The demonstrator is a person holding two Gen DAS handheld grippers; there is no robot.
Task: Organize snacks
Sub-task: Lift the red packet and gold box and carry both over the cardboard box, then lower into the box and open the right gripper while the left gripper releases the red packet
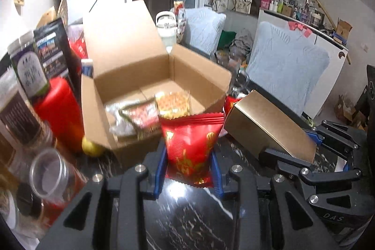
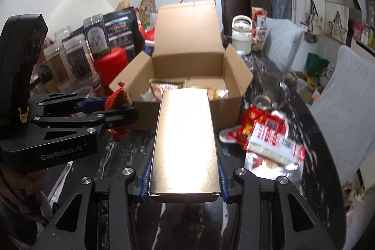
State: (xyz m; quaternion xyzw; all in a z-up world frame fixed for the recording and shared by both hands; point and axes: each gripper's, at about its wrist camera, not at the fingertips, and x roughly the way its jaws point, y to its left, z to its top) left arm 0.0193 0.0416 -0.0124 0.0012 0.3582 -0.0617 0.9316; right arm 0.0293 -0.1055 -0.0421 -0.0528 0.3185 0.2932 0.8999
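the left gripper [image 1: 188, 170] has its jaws clamped on a red snack packet [image 1: 191, 151]; the right gripper [image 2: 185, 182] has its jaws clamped on a gold box [image 2: 185, 139]. ahead of both, the open cardboard box [image 2: 234, 76] already holds a few snacks. right of the right jaws, loose packets [image 2: 264, 135] wait on the dark marbled worktop [image 2: 187, 222]; jars and household clutter beyond.

My left gripper [image 2: 117, 113] is black plastic with blue pads, shiny round silver screws and white "GenRobot.AI" letters on its side. My right gripper [image 2: 185, 177] looks just the same.
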